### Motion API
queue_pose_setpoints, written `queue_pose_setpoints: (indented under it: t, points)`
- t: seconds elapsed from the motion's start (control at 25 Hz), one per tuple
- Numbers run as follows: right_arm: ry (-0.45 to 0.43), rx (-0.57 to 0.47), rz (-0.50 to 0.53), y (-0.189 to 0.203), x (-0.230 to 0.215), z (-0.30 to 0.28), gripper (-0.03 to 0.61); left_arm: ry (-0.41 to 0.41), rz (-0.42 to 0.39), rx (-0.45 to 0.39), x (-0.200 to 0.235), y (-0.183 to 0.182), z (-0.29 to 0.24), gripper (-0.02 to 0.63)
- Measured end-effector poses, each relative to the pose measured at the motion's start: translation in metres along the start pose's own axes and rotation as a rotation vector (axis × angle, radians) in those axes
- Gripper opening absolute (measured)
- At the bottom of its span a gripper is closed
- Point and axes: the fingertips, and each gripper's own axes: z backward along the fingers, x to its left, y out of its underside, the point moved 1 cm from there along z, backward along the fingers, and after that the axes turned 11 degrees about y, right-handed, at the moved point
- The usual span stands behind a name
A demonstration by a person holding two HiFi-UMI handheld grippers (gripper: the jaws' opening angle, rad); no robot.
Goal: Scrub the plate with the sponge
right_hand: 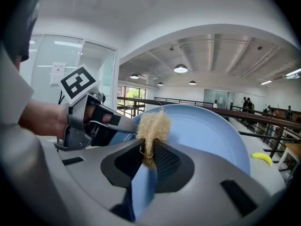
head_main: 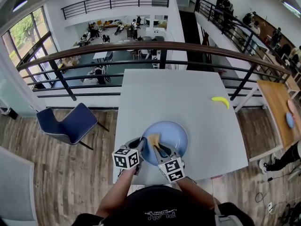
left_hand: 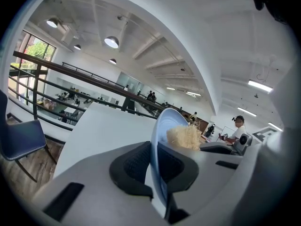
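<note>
A light blue plate point(head_main: 173, 134) rests on the white table point(head_main: 164, 93) near its front edge. My left gripper point(head_main: 141, 146) is shut on the plate's left rim; in the left gripper view the rim point(left_hand: 161, 131) runs edge-on between the dark pads. My right gripper point(head_main: 160, 149) is shut on a tan fibrous sponge point(head_main: 154, 139) and holds it against the plate's inner face near the left side. In the right gripper view the sponge point(right_hand: 153, 125) sticks up between the jaws in front of the plate point(right_hand: 209, 131), with the left gripper point(right_hand: 123, 124) just beyond. The sponge point(left_hand: 184, 136) also shows in the left gripper view.
A yellow banana point(head_main: 220, 100) lies on the table's far right. A blue chair point(head_main: 70, 124) stands on the wooden floor to the left of the table. A railing point(head_main: 155, 46) runs behind the table. A wooden table point(head_main: 278, 105) stands off to the right.
</note>
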Motion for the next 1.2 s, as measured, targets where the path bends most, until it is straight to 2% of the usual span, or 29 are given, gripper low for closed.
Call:
queue_pose_setpoints:
  t: [0.12, 0.32, 0.88, 1.2]
  points:
    - [-0.034, 0.016, 0.017, -0.002, 0.015, -0.005, 0.058, 0.004, 0.012, -0.005, -0.002, -0.001, 0.001, 0.029]
    - [-0.030, 0.056, 0.061, 0.008, 0.012, -0.012, 0.058, 0.000, 0.034, 0.001, 0.004, 0.004, 0.003, 0.031]
    - [0.119, 0.065, 0.037, 0.016, -0.044, -0.007, 0.058, -0.001, 0.021, -0.013, 0.001, 0.000, 0.004, 0.034]
    - [0.188, 0.074, 0.010, 0.017, -0.072, -0.007, 0.058, -0.003, 0.051, -0.029, 0.006, -0.002, 0.007, 0.035]
